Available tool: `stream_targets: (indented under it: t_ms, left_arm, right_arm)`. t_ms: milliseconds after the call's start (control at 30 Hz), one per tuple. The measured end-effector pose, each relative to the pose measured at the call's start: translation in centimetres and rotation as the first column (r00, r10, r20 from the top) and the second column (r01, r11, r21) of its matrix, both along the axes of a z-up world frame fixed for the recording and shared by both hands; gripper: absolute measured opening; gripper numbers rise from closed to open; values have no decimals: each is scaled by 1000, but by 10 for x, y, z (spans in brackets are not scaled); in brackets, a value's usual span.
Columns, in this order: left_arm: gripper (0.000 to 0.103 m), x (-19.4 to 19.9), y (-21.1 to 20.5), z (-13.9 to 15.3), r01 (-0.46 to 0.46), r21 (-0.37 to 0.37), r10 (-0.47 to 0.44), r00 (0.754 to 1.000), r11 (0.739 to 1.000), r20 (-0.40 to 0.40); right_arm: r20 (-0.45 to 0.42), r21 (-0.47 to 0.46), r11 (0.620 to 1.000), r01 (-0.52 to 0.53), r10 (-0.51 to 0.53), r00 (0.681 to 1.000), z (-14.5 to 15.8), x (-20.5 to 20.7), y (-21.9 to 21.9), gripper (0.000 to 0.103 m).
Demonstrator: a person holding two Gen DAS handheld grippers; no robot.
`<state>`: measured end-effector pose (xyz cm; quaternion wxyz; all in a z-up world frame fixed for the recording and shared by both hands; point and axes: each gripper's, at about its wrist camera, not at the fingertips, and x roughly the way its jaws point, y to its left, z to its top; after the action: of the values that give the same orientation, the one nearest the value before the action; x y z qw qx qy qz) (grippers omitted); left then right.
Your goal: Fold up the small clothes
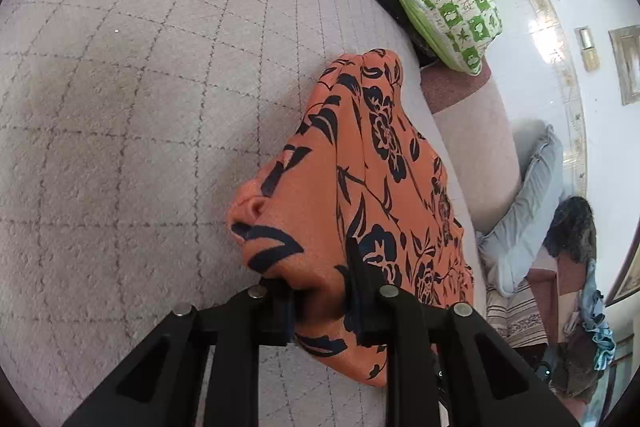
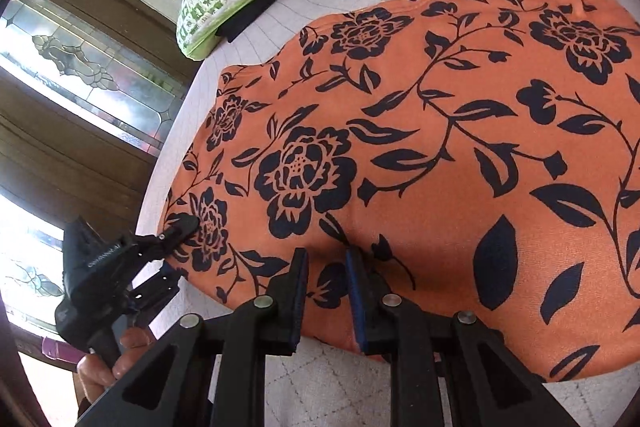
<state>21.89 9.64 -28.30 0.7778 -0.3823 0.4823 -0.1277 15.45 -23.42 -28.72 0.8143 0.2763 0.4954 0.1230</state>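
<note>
The quilted bed cover [image 1: 140,107] serves as the folding surface, and the orange floral garment [image 2: 440,147] lies spread across it near its edge. Each gripper pinches the near hem, likely so both corners lift together: the right gripper [image 2: 327,291] mid-edge, the left gripper [image 1: 320,301] at the bunched corner.
</note>
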Motion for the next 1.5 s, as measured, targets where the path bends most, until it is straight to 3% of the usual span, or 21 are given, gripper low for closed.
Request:
stream_targets:
  t_ms: [167, 267, 367, 467, 633, 733, 867, 1000, 1067, 1133, 1200, 1267, 1367, 1433, 1500]
  left_arm:
    - [17, -4, -5, 8, 12, 57, -15, 998, 998, 62]
    - [16, -11, -18, 29, 37, 152, -62, 985, 988, 158]
    - [16, -21, -38, 61, 65, 224, -126, 955, 972, 267]
    - [15, -28, -59, 82, 95, 261, -177, 934, 961, 309]
    - [13, -41, -114, 116, 176, 352, -305, 884, 919, 354]
    - [13, -50, -157, 132, 234, 397, -389, 844, 887, 370]
    - [13, -68, -224, 146, 334, 432, -504, 776, 838, 379]
    - [13, -94, -302, 140, 479, 445, -642, 675, 756, 363]
    - [14, -101, -331, 125, 532, 459, -692, 644, 712, 327]
    - [16, -99, -351, 101, 580, 467, -726, 646, 667, 235]
    - [32, -93, -352, 81, 655, 391, -747, 647, 647, 154]
    - [44, -90, -341, 78, 676, 347, -750, 644, 651, 152]
    - [65, -96, -312, 96, 630, 368, -724, 646, 684, 239]
    - [73, -100, -290, 113, 566, 419, -698, 647, 710, 307]
    - [75, -99, -268, 121, 493, 486, -675, 658, 721, 333]
  right_arm:
    - [15, 7, 1000, -19, 19, 1000, 0, -4, -4, 22]
    - [38, -8, 1000, -16, 16, 999, 6, -11, -14, 22]
    - [92, -46, 999, 25, -20, 996, 19, -21, -35, 22]
    - [121, -32, 992, 123, -118, 986, 29, -31, -72, 22]
    - [111, 57, 963, 263, -268, 957, 30, -46, -133, 22]
    - [123, 96, 942, 322, -332, 935, 33, -58, -164, 22]
    - [121, 236, 908, 346, -380, 917, 31, -71, -200, 23]
    - [126, 301, 845, 442, -495, 860, 34, -91, -245, 23]
    - [133, 336, 809, 482, -547, 826, 38, -101, -268, 23]
    - [134, 350, 783, 514, -585, 800, 41, -106, -284, 23]
    - [111, 371, 757, 538, -612, 783, 38, -110, -293, 23]
    - [81, 385, 752, 534, -604, 793, 34, -107, -295, 23]
    - [51, 361, 788, 499, -551, 833, 31, -95, -286, 24]
    - [66, 333, 815, 474, -522, 850, 36, -89, -276, 24]
    - [131, 293, 829, 476, -528, 839, 46, -89, -267, 24]
